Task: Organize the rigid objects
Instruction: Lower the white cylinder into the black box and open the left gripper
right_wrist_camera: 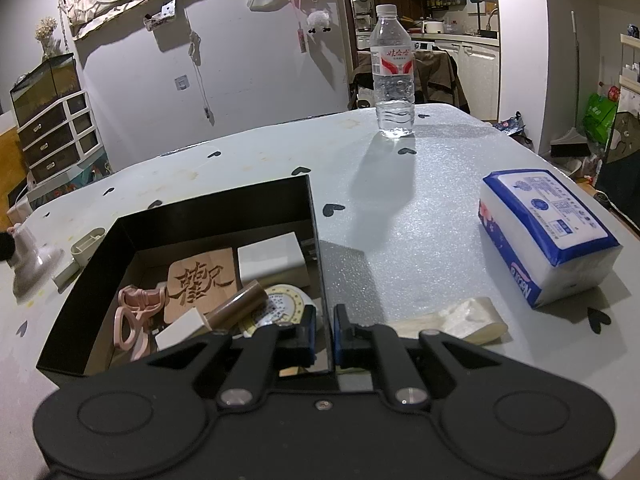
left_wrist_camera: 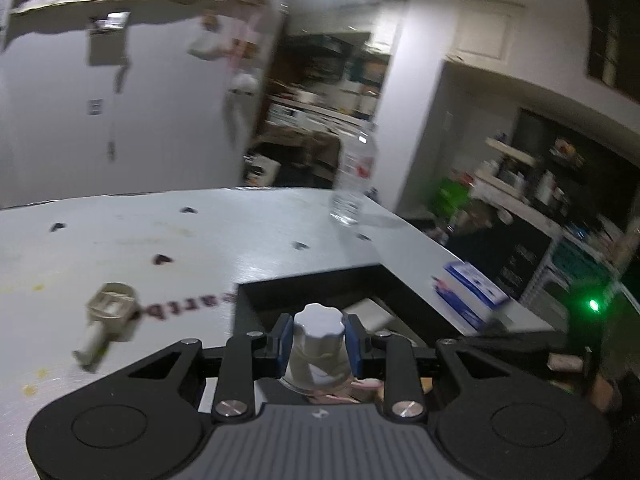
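On the table (right_wrist_camera: 400, 208), a black box (right_wrist_camera: 224, 208) sits open-topped with parts already inside: a carved wood plaque (right_wrist_camera: 200, 276), a white block (right_wrist_camera: 272, 260), a brown cylinder (right_wrist_camera: 236, 306), a pink clip (right_wrist_camera: 136, 312), and a round dial-like disc (right_wrist_camera: 284, 300).

Left gripper (left_wrist_camera: 319, 344) is clamped on a white knob (left_wrist_camera: 318, 344). The knob stands upright between the blue pads (left_wrist_camera: 285, 342), scalloped cap above the fingertips and flared body below them, pads pressing on both sides. In the left wrist view the knob sits in front of the box's (left_wrist_camera: 312, 292) near corner; that view is motion-blurred, so whether it is over the box opening or just short of it cannot be told.

Right gripper (right_wrist_camera: 325, 332) pinches the box's right wall: one finger inside, one outside, the thin wall edge running straight up between the pads, jaws nearly together on it.

A beige clip-like part (left_wrist_camera: 110, 310) lies loose on the table left of the box, well apart from both grippers.

Off to the right of the box: a tissue pack (right_wrist_camera: 548, 236), and a folded plastic bag (right_wrist_camera: 468, 318) just beside the right gripper's outer finger. A water bottle (right_wrist_camera: 393, 72) stands upright near the far table edge.
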Tool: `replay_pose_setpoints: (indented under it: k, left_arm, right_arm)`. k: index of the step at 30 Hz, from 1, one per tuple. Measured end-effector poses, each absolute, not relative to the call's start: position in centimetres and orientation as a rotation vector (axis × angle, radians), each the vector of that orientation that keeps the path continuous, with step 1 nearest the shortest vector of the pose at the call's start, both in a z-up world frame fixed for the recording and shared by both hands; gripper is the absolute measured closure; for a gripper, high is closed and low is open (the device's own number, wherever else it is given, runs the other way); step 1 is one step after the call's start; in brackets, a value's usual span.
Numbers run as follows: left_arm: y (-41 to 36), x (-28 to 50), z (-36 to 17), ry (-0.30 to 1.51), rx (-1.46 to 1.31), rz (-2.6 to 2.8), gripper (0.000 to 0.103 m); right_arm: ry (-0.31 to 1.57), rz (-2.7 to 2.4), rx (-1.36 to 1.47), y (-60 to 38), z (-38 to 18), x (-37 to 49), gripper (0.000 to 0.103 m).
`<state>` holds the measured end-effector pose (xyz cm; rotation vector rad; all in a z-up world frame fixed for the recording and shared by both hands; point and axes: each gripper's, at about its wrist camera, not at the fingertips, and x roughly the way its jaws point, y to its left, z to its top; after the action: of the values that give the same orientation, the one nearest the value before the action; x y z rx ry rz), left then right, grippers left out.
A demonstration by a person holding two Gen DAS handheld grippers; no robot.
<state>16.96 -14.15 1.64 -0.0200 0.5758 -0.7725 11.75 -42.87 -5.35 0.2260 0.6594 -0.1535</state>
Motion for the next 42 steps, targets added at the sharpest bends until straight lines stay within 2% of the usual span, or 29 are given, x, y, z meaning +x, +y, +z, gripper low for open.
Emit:
replay_pose_setpoints:
  k: [10,37,42]
  left_arm:
    - [-16.3,17.2,0.1,0.634,0.045,-0.818,0.073]
    - [-17.6,16.6,-0.6,0.640,0.122,-0.808,0.073]
    - [-17.3,16.4,-0.7,0.644,0.124,-0.794,0.061]
  right_arm:
    - [0.659,-0.154,0.226,-42.8,-5.3,11.8,0.092]
    - [0.659,-0.153,0.226,-42.8,-5.3,11.7,0.091]
    - [0.659,-0.153,0.227,-42.9,-5.3,11.7,0.091]
